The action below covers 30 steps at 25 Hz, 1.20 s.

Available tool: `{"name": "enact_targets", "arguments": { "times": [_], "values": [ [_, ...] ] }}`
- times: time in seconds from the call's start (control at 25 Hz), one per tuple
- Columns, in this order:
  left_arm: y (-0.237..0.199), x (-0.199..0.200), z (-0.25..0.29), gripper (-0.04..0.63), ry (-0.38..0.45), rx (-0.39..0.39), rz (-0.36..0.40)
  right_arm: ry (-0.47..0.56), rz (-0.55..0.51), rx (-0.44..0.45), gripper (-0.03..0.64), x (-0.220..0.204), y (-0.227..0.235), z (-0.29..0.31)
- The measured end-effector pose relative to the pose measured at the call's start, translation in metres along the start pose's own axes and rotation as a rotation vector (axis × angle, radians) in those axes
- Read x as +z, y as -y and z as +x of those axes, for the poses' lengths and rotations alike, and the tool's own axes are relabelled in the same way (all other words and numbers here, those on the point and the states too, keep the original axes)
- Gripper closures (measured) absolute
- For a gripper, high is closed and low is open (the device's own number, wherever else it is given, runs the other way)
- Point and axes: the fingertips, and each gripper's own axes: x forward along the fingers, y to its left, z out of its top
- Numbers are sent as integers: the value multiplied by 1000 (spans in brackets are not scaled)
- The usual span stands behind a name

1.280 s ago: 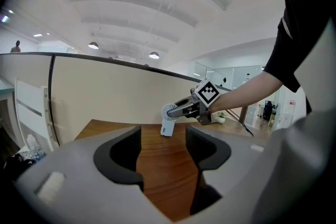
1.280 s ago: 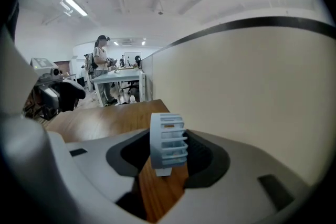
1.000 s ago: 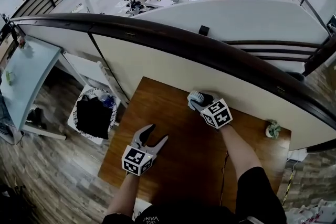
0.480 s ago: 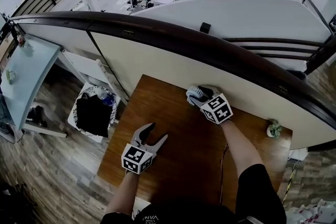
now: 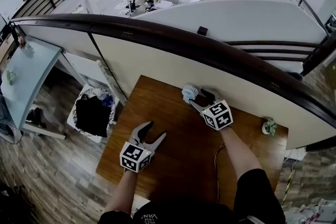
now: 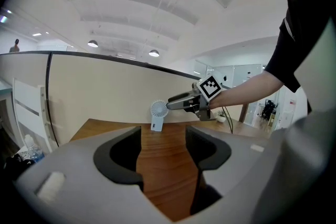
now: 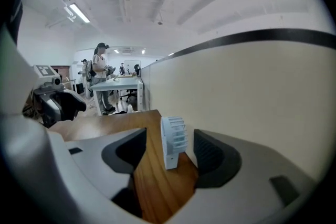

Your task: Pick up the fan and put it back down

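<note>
A small white fan (image 5: pixel 189 93) stands upright on the brown table (image 5: pixel 173 165), close to the cream wall at its far edge. My right gripper (image 5: pixel 199 99) reaches toward it. In the right gripper view the fan (image 7: pixel 173 140) stands between the jaws, with a gap on each side. The jaws have just been opening, and the pads do not press on the fan. In the left gripper view the fan (image 6: pixel 156 115) rests on the table next to the right gripper's tips (image 6: pixel 173 104). My left gripper (image 5: pixel 148 132) hovers open and empty over the table's near left part.
The cream partition wall (image 5: pixel 157 63) with a dark rail runs right behind the table. A small potted plant (image 5: pixel 269 126) sits at the table's far right. A thin cable (image 5: pixel 215 157) lies on the top. A white stand with a black bag (image 5: pixel 93 115) stands left of the table.
The right gripper's jaws have spread and drawn back a little from the fan. The fan's white head now shows clear at the jaw tips. The left gripper has stayed put.
</note>
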Motion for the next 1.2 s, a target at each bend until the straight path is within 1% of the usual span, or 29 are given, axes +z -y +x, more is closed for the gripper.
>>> {"name": "enact_targets", "arguments": {
  "times": [0.2, 0.28, 0.48, 0.8, 1.2],
  "values": [
    [15, 5, -10, 344, 16, 4, 4, 19, 38, -48, 359, -6, -10, -28],
    [22, 7, -15, 345, 24, 7, 5, 30, 60, -54, 357, -9, -17, -41],
    [41, 9, -27, 345, 42, 16, 7, 51, 86, -50, 357, -15, -40, -70],
    [82, 11, -50, 345, 71, 52, 7, 123, 148, -50, 357, -19, -72, -132],
    [149, 9, -79, 345, 93, 128, -37, 188, 253, -3, 357, -39, -107, -218]
  ]
}}
